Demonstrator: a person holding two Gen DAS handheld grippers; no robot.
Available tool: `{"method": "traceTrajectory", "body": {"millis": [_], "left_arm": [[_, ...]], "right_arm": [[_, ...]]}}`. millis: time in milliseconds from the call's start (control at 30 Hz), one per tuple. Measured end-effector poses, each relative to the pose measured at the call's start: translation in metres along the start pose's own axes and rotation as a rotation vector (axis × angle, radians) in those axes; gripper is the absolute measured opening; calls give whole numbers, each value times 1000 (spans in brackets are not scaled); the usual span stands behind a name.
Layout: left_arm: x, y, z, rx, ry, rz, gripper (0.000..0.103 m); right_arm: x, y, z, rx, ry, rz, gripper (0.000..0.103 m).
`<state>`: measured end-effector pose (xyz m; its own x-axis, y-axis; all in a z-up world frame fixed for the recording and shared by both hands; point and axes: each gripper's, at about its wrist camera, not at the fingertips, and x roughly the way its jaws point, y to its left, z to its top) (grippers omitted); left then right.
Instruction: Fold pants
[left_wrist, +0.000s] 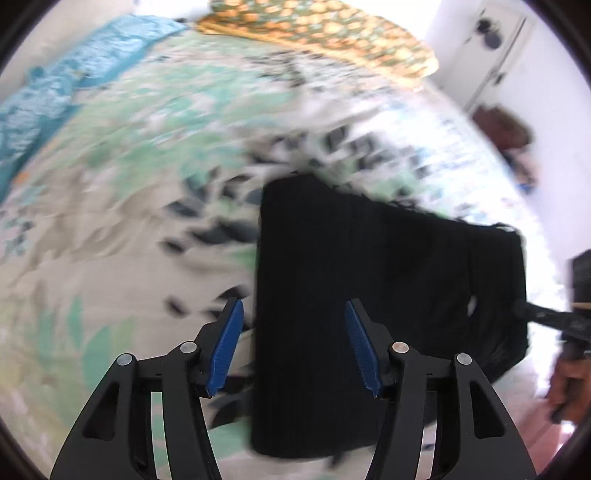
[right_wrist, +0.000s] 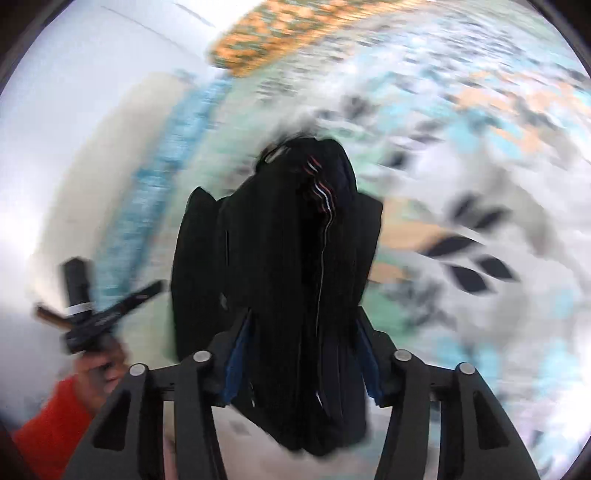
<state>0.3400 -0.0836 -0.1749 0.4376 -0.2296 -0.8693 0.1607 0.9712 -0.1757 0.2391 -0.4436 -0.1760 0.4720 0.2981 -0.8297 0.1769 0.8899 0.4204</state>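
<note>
Black folded pants (left_wrist: 332, 295) lie on the bed (left_wrist: 110, 221), long axis running away from the left hand-held gripper (left_wrist: 293, 343), whose half-open jaws grip nothing. Right hand-held gripper (right_wrist: 303, 354) straddles the pants; grip unclear.

Black ribbed pants (left_wrist: 332, 280), folded into a thick bundle, on the bedspread.

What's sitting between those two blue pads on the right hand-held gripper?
A thick bundle of folded black pants fills the gap between the right hand-held gripper's blue pads; the right wrist view shows it, though blurred.
</note>
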Motion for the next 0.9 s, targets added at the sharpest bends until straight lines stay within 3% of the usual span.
{"method": "traceTrajectory", "body": {"millis": [33,100,167,200,233,267,333,367,433,500,600,733,833,900], "left_arm": [[-2,7,-13,-10,-4,31,60],[-18,21,-36,-22,-34,47,61],[-37,28,-50,-15,-104,92,82],[-52,30,-59,-9,-162,144,89],[-64,29,-64,-4,-215,183,96],[-74,26,-67,5,-250,199,97],[-94,17,-65,51,-301,204,100],[-101,11,-59,78,-306,209,101],[-120,-3,-49,133,-322,222,102],[-142,-15,-38,170,-351,224,102],[-188,-26,-22,154,-461,207,102],[-241,-46,-18,139,-598,279,102],[-249,-48,-31,142,-547,172,102],[-240,-47,-45,116,-483,114,102]], "right_arm": [[-11,-8,-11,23,-40,-10,56],[-37,-11,-35,35,-133,-35,70],[-66,1,-59,6,-240,-110,84],[-80,10,-70,-2,-285,-133,97],[-90,18,-78,-5,-324,-151,103],[-95,23,-83,-4,-339,-161,103],[-85,36,-74,0,-218,-198,103],[-79,40,-70,2,-171,-259,103],[-87,53,-67,-40,-173,-328,103],[-103,73,-60,-107,-209,-389,103],[-148,111,-54,-200,-328,-436,103],[-191,168,-50,-302,-481,-480,103],[-189,193,-62,-334,-509,-494,103],[-177,198,-79,-320,-477,-484,103]]}}
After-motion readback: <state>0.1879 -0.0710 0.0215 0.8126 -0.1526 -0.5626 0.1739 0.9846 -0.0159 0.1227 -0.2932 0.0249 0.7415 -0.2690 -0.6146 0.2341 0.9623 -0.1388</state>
